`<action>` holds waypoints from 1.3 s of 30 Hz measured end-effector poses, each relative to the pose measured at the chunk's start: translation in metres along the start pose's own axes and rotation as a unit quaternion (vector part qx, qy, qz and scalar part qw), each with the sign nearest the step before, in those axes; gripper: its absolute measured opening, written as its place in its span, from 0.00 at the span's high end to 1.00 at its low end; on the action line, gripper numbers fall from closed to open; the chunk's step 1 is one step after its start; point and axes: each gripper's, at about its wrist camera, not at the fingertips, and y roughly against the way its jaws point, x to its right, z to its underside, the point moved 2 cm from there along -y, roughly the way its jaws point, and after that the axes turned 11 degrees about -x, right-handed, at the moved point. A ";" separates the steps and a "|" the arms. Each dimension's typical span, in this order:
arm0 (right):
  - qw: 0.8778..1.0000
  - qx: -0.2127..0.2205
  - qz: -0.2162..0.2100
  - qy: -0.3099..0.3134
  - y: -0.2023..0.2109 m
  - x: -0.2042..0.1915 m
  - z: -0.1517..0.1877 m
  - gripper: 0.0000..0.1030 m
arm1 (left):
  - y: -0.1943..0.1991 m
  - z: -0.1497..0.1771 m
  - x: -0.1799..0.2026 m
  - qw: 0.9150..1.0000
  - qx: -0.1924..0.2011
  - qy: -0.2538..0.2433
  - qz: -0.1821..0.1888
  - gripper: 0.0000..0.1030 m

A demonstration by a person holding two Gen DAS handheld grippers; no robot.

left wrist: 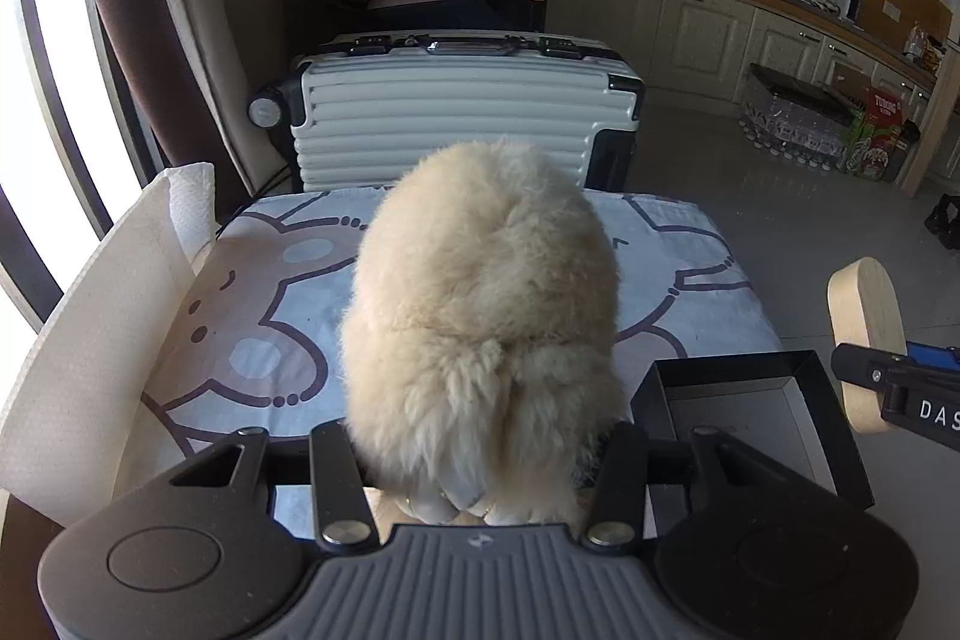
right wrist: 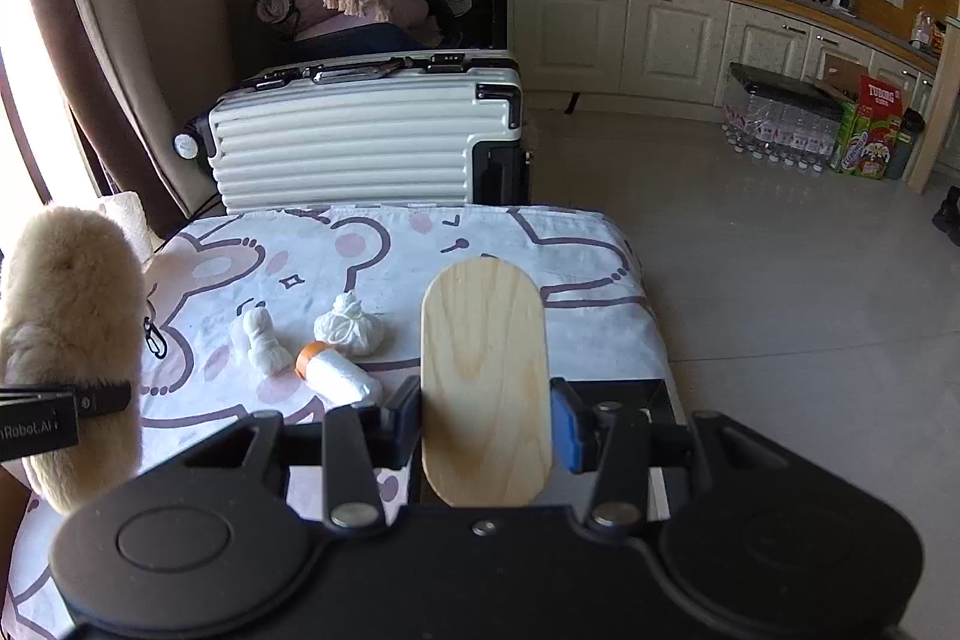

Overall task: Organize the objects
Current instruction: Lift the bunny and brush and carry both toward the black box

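My left gripper (left wrist: 483, 451) is shut on a cream fluffy plush toy (left wrist: 486, 304) and holds it above the cartoon-print cloth (left wrist: 258, 316); the plush also shows at the left of the right wrist view (right wrist: 66, 328). My right gripper (right wrist: 486, 421) is shut on an oval wooden board (right wrist: 486, 376), held upright over a black open box (left wrist: 738, 400); the board shows at the right of the left wrist view (left wrist: 864, 334). Two white knotted bundles (right wrist: 351, 325) (right wrist: 261, 340) and a white roll with an orange cap (right wrist: 339, 376) lie on the cloth.
A paper towel roll (left wrist: 102, 340) stands at the table's left edge. A white ribbed suitcase (left wrist: 444, 124) lies behind the table. Cabinets (right wrist: 660, 34), bottled-water packs (right wrist: 780, 130) and bare tiled floor (right wrist: 780, 280) are to the right.
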 end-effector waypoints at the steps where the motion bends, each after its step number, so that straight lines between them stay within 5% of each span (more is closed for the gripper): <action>1: 1.000 0.001 0.000 -0.003 0.001 0.002 0.000 0.56 | 0.000 0.000 0.003 1.000 0.000 -0.001 0.004 0.53; 14: 0.999 0.000 0.010 -0.034 -0.001 0.033 0.003 0.56 | 0.000 -0.004 0.050 0.998 0.008 -0.026 0.064 0.53; 24: 0.998 -0.005 0.020 -0.063 -0.011 0.059 0.006 0.56 | -0.010 -0.003 0.088 0.987 -0.010 -0.048 0.154 0.53; 39: 0.993 -0.049 0.047 -0.094 -0.042 0.094 0.018 0.56 | -0.080 0.018 0.127 0.965 -0.170 -0.069 0.186 0.53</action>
